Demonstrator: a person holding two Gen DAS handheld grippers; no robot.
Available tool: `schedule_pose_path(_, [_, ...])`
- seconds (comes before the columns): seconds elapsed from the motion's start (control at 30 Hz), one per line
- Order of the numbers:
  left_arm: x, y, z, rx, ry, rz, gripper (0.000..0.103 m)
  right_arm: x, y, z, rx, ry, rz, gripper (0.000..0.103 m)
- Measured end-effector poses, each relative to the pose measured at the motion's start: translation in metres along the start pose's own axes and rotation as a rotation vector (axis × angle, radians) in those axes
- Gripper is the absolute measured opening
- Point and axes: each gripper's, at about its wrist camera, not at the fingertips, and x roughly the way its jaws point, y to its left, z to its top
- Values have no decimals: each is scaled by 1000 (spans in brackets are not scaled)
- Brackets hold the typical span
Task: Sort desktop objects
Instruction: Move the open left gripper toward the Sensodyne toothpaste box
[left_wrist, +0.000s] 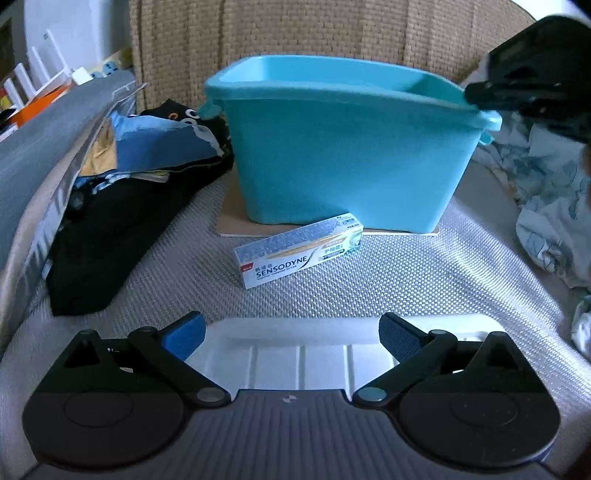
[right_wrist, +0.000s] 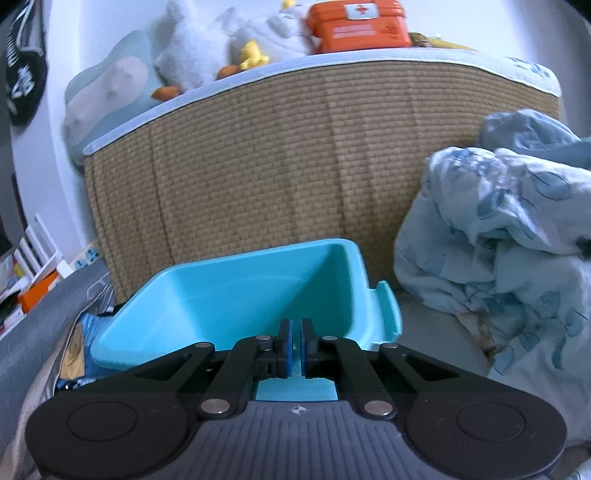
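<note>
Grey woven mat (left_wrist: 406, 266): toothpaste box (left_wrist: 301, 250) before teal bin (left_wrist: 343, 158); left gripper (left_wrist: 291, 334) jaws wide, right gripper (right_wrist: 295, 349) jaws nearly closed, empty.

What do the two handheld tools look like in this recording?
Both match: the left tool and right tool have black linkage arms with silver pivot pins, blue ribbed finger pads, and a grey ribbed body bearing a small white emblem. Round black discs flank each body. No cables or sleeves are visible.
</note>
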Motion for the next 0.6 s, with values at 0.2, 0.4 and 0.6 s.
schedule_pose_path(0.2, [15, -4, 6, 62, -3, -12, 100, -11, -10, 4, 38, -22, -7, 8])
schedule_pose_path(0.4, [31, -7, 9, 110, -6, -26, 96, -17, -17, 5, 62, -34, -11, 8])
schedule_pose_path(0.6, [50, -3, 17, 128, 19, -37, 86, -21, -24, 5, 116, -48, -3, 11])
